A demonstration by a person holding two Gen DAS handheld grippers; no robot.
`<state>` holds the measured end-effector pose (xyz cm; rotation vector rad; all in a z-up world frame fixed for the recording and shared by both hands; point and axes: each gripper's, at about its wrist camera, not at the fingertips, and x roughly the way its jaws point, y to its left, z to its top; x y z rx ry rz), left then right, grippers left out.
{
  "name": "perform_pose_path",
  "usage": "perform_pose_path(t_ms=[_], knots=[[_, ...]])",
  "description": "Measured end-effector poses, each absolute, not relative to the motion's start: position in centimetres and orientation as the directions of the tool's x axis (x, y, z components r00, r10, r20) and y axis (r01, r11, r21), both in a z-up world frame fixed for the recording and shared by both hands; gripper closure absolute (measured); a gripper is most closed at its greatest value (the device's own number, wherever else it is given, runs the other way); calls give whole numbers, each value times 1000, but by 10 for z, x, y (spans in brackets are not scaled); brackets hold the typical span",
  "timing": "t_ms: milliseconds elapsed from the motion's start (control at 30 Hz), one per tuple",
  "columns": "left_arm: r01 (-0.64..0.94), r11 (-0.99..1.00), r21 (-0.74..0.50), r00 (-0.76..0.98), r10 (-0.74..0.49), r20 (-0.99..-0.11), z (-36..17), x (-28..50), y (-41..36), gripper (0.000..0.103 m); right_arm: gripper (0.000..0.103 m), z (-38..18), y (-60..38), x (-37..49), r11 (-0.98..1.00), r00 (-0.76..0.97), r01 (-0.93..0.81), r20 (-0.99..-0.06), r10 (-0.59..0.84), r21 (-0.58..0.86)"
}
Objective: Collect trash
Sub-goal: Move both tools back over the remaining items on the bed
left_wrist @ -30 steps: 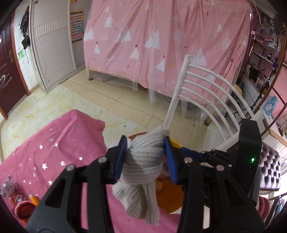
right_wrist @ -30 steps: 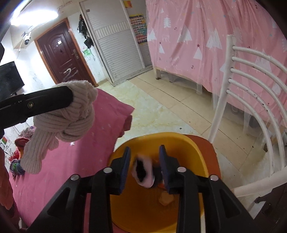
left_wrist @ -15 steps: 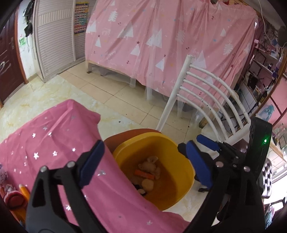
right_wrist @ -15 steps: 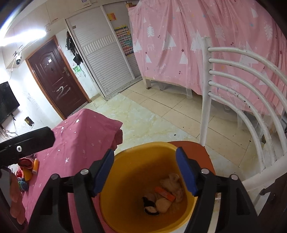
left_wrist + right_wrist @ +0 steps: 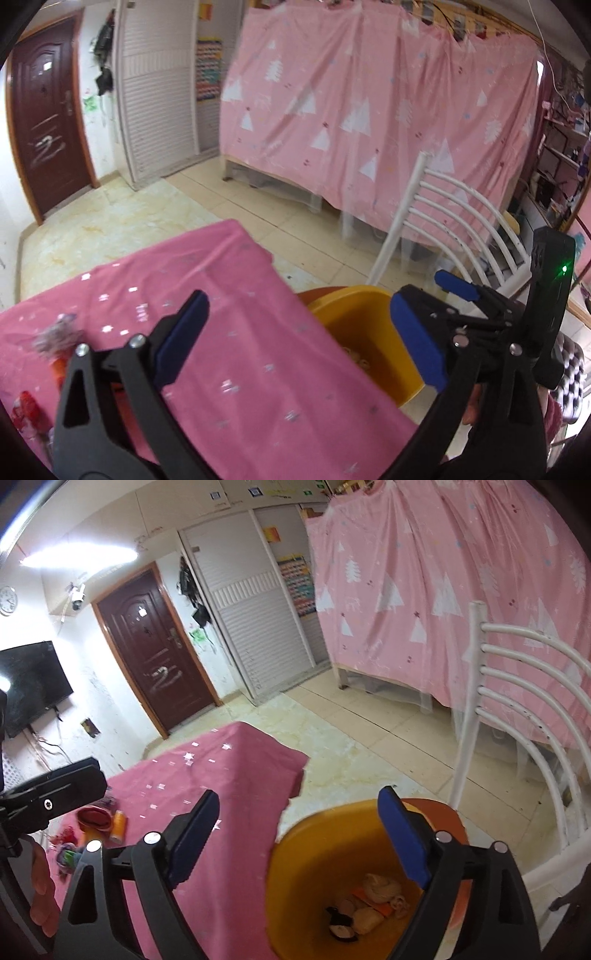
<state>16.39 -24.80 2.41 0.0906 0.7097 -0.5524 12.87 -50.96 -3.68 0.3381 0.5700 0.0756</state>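
The round yellow plastic bin [image 5: 295, 853] stands upright on the orange seat of a white metal chair [image 5: 517, 716], its open mouth facing up, just beside the edge of the table draped in a pink star-print cloth [image 5: 236, 775]. At its bottom lies the collected trash: a knotted cream knit bundle [image 5: 380, 884], a small black-and-white soft item [image 5: 341, 925], a pale rounded lump and a thin orange strip that lies slanted across the pile. Which way the knit bundle's long axis runs cannot be told; it sits curled on itself.

The right gripper [image 5: 299, 845] hangs above the bin's near rim with its blue-padded jaws spread wide; they have just been opening, and nothing is between them. The left gripper [image 5: 299, 339] is over the cloth's edge, jaws likewise wide and just opened, holding nothing.

In the left wrist view the cloth and the gripper's own right finger cover most of the bin, so only a wedge of its yellow wall [image 5: 354, 325] and a blurred scrap of its contents show. On the table's far left, a red dish [image 5: 94, 818], an orange bottle [image 5: 118, 825] lying on its side and some colourful bits are small and partly cut off by the left gripper's body.
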Motion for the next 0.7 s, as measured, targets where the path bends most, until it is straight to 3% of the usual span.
perform_pose_path(t_ms=[700], knots=[[286,955,-82,755,-278,-594,53,153,-107,7,16,-13,-416,135,942,826,-178,-477,300,285]])
